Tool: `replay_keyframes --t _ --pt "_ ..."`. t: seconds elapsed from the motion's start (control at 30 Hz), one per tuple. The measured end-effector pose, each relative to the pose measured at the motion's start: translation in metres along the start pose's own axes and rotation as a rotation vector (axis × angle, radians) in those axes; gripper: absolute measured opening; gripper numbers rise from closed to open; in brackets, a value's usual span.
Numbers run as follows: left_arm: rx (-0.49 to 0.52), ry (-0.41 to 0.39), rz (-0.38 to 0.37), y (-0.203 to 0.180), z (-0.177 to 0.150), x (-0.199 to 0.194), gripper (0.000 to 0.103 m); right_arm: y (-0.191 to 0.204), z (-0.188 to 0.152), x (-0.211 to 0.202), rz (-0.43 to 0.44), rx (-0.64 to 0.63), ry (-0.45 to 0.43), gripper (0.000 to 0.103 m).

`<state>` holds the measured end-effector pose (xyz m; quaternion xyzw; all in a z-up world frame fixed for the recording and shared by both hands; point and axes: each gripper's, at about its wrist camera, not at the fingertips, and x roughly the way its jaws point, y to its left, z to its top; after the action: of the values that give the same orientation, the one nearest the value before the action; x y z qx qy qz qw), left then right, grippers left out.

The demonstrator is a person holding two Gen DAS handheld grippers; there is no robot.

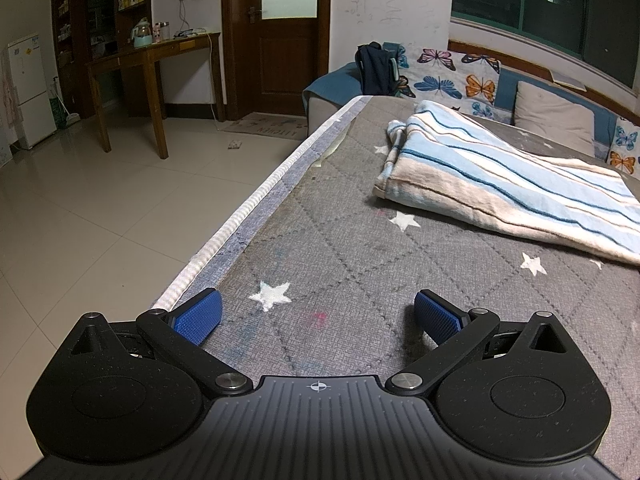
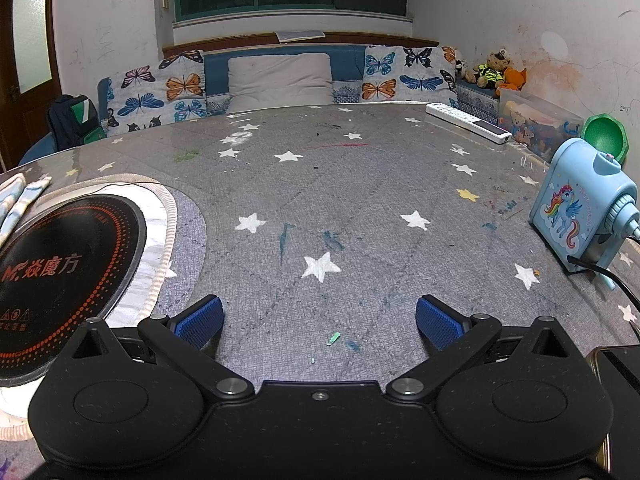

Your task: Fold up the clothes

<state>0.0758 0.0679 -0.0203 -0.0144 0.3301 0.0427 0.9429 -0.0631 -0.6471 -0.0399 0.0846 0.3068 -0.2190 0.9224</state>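
One striped cloth (image 1: 508, 184), one induction cooker (image 2: 60, 272), one sharpener (image 2: 580, 216), three butterfly cushions (image 2: 160, 92).

Ahead of the left gripper (image 1: 318, 314) the grey star-print table cover (image 1: 320, 216) lies bare; the striped cloth (image 1: 516, 184) blocks the far right, and the table edge runs close on the left. Ahead of the right gripper (image 2: 320, 320) the cover is open through the middle — an induction cooktop (image 2: 60, 276) sits near left, a blue unicorn sharpener (image 2: 580, 220) and its cord at the right edge, a white remote (image 2: 468, 122) far right.

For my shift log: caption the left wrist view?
Open left tongs hover over the star-print table, striped cloth lying folded ahead.
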Motion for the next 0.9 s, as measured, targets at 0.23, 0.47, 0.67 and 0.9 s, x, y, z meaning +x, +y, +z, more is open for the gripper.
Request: replay_keyframes --t 0.23,0.47,0.67,0.9 --pt "-0.006 -0.003 0.007 -0.0017 0.0023 0.0017 0.103 0.0006 -0.0001 -0.0004 0.0 0.0 0.0 0.103" --pt "-0.029 -0.005 0.03 0.0004 0.003 0.0012 0.103 0.0004 0.0 -0.0005 0.0 0.0 0.0 0.103" --pt "-0.028 -0.005 0.029 0.0028 0.0018 0.0008 0.103 0.0004 0.0 -0.0006 0.0 0.0 0.0 0.103" --pt "-0.027 -0.003 0.029 0.0012 0.0017 -0.0001 0.103 0.0002 0.0001 -0.0007 0.0 0.0 0.0 0.103"
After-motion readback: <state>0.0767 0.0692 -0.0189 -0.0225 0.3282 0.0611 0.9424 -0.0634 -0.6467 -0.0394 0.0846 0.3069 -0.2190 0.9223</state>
